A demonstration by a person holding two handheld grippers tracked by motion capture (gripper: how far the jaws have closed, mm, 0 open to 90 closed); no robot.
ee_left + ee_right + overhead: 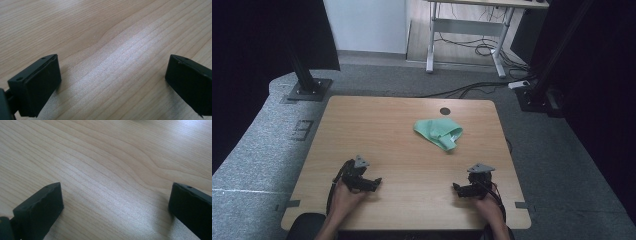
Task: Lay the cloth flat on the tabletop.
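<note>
Both sets of jaws stand spread wide over bare wood, the left gripper and right gripper resting near the table front. The crumpled green cloth lies well beyond, nearer the right; approach low, probably pinching its nearest edge.

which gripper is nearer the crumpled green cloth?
Right. The right gripper sits near the table's front edge, almost straight below the crumpled green cloth in the high view. The left gripper is farther off to the cloth's left. Both open, empty.
</note>
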